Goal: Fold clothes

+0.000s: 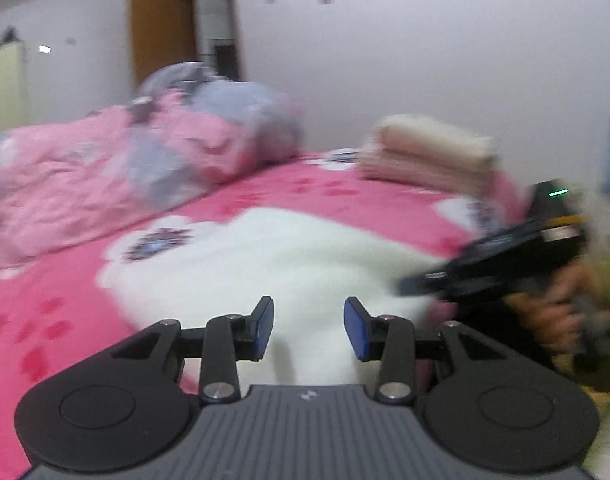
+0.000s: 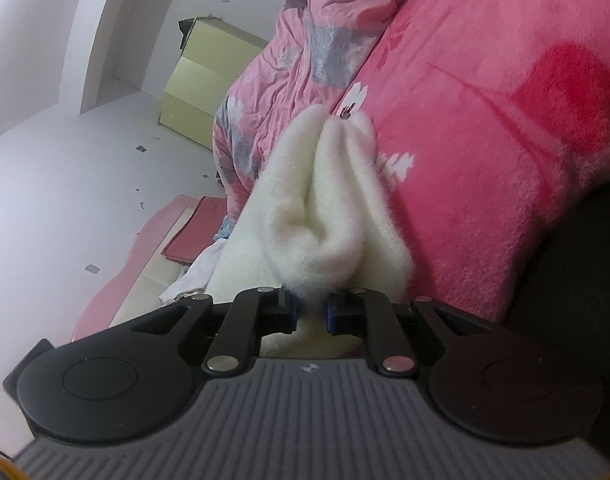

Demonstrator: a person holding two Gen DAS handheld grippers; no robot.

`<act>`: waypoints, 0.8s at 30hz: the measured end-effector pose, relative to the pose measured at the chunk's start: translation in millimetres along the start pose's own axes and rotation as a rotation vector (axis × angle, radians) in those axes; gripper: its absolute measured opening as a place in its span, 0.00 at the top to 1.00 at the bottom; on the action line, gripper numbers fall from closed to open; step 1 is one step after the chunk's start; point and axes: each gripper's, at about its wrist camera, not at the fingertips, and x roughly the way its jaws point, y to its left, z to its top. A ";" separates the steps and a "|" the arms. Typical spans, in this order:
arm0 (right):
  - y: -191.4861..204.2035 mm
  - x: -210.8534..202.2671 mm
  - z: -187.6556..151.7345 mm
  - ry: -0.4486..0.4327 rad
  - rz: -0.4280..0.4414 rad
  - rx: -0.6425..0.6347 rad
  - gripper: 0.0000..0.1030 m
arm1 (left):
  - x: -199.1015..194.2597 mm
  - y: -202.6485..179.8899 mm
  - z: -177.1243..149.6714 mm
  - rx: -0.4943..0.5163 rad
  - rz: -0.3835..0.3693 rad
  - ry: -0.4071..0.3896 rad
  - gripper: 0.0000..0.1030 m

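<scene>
The white fleece garment (image 1: 289, 264) lies spread across the middle of the left wrist view, on the pink plush blanket (image 1: 57, 304) that covers the bed, and it looks soft and thick, with no clear edges through the blur. In the right wrist view the same white fleece (image 2: 325, 208) bunches into two puffy folds at centre frame, and the right gripper (image 2: 311, 312) has its blue pads pressed tight on a pinch of that fabric — clamped, no gap to see. The left gripper (image 1: 308, 330) sits at lower centre of its own view with its blue pads (image 1: 265, 328) spread well apart, nothing between them, the fleece just beyond the tips. At the right edge of the left wrist view the right gripper (image 1: 501, 264) comes in as a dark, smeared shape with a small green light on top, and a hand (image 1: 561, 312) grips it below — all badly blurred. Farther back, right of centre, a folded stack of beige towels (image 1: 429, 156) rests on the blanket. At the upper left a rumpled pink and grey quilt (image 1: 153, 148) is heaped. Behind it stands a brown door (image 1: 161, 36), and a pale yellow cabinet (image 2: 209, 76) shows upper left in the right wrist view.
</scene>
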 end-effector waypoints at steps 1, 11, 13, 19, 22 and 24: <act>-0.8 0.0 0.2 0.001 0.003 0.000 0.90 | 6.9 -1.0 -4.5 0.015 0.021 0.001 0.63; 51.1 -53.2 24.1 -0.041 -0.192 -0.216 0.73 | 17.6 -14.6 -22.5 0.047 0.078 -0.056 0.54; 73.9 -59.4 35.3 -0.089 -0.244 -0.310 0.73 | 17.9 -12.9 -23.7 0.035 0.071 -0.060 0.54; 148.7 12.9 39.4 -0.054 -0.206 -0.727 0.94 | 17.9 -11.5 -24.8 0.005 0.069 -0.064 0.54; 147.3 61.2 29.8 0.090 -0.250 -0.870 0.97 | 17.7 -12.6 -26.9 -0.017 0.063 -0.074 0.54; 129.1 87.7 27.2 0.181 -0.358 -0.927 1.00 | 19.4 -13.1 -28.7 -0.028 0.052 -0.082 0.52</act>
